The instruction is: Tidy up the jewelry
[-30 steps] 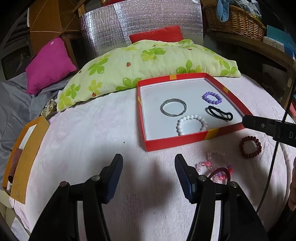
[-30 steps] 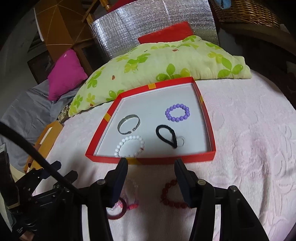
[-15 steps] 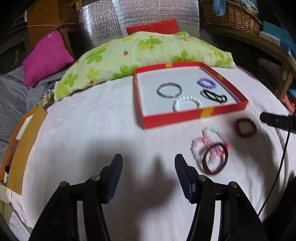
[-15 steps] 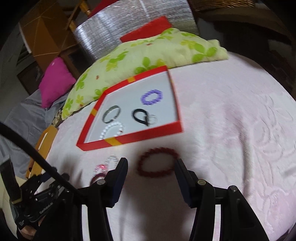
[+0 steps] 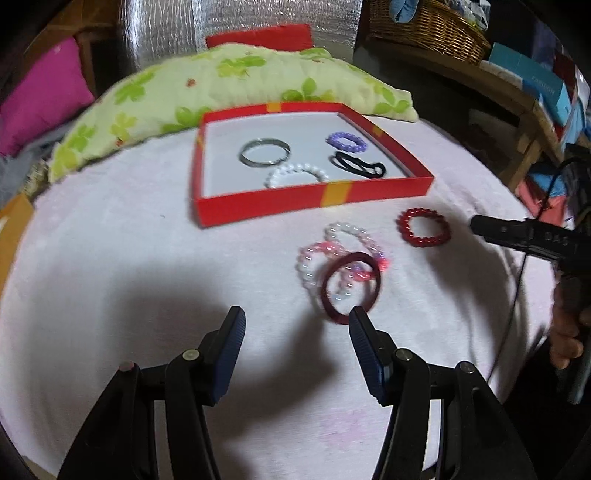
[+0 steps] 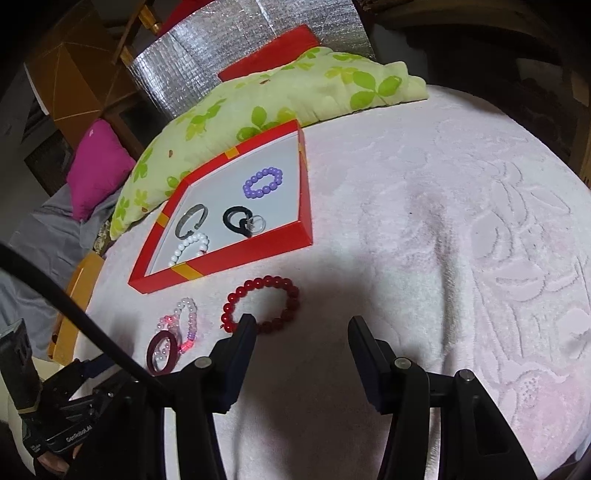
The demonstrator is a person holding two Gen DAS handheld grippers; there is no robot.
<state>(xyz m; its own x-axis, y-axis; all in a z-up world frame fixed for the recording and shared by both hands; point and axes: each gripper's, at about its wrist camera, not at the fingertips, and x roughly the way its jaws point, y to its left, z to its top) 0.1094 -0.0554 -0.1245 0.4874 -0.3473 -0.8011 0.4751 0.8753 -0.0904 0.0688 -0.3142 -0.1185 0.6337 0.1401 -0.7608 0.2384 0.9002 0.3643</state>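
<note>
A red box [image 5: 314,199] on the pink cloth holds a silver bangle [image 5: 264,152], a purple bead bracelet [image 5: 346,141], a black hair tie [image 5: 358,166] and a white pearl bracelet [image 5: 297,175]. In front of it lie a pink-and-white bead bracelet [image 5: 334,240], a dark red band [image 5: 351,288] over it, and a red bead bracelet [image 5: 423,227]. My left gripper [image 5: 295,321] is open and empty, its right fingertip just short of the dark red band. My right gripper [image 6: 301,325] is open; the red bead bracelet [image 6: 262,302] lies at its left fingertip, unheld.
A green leaf-print pillow [image 5: 236,85] lies behind the box, with a magenta cushion [image 5: 40,99] to its left. A wicker basket [image 5: 428,26] and boxes fill shelves at the right. An orange carton [image 6: 74,291] sits off the cloth's left edge. A black cable [image 6: 55,295] crosses the right wrist view.
My left gripper has come nearer to the loose bracelets, now by its right fingertip. My right gripper has drawn back from the box, rolled and shifted right, leaving the red bead bracelet at its left finger.
</note>
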